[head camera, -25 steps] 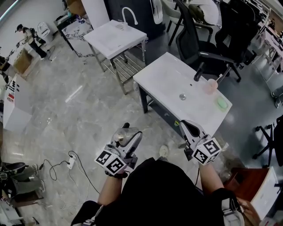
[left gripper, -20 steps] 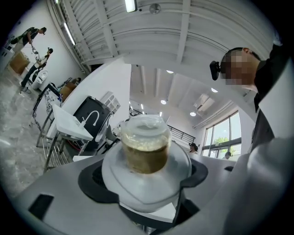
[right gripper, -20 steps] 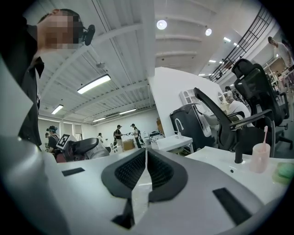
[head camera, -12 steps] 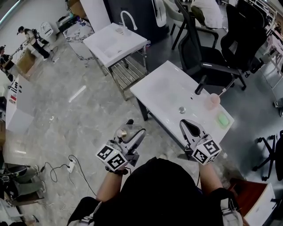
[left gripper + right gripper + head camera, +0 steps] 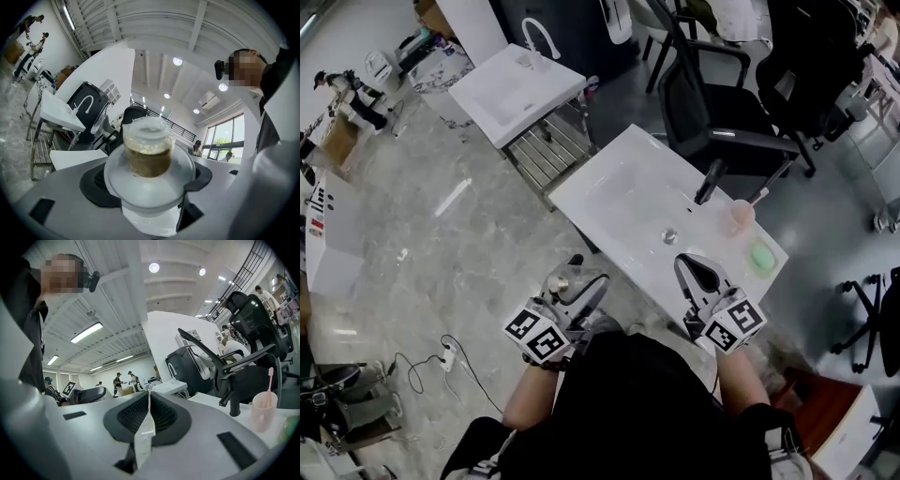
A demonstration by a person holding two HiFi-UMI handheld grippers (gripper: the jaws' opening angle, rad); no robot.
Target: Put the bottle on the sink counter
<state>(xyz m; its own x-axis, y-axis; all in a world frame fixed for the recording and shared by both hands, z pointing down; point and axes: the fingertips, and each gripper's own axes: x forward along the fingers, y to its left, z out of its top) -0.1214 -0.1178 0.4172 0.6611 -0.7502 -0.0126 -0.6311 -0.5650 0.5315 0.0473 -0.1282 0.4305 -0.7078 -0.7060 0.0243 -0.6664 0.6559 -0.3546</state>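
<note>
A small clear bottle (image 5: pixel 149 147) with brownish contents and a clear cap sits upright between the jaws of my left gripper (image 5: pixel 149 180), which is shut on it. In the head view the bottle (image 5: pixel 560 281) and left gripper (image 5: pixel 574 287) hang over the floor, just off the near left edge of the white sink counter (image 5: pixel 619 192). My right gripper (image 5: pixel 689 266) is shut with nothing in it, over the counter's near edge. Seen from the right gripper view, its pads (image 5: pixel 148 394) meet edge to edge.
On the counter stand a black faucet (image 5: pixel 707 181), a pink cup (image 5: pixel 741 217) with a toothbrush, and a green soap (image 5: pixel 760 257). A black office chair (image 5: pixel 722 103) stands behind it. A second white sink unit (image 5: pixel 511 80) is at the far left. Cables lie on the floor.
The sink counter has drawn nearer to both grippers in the head view. The left gripper keeps its hold on the bottle; the right stays shut.
</note>
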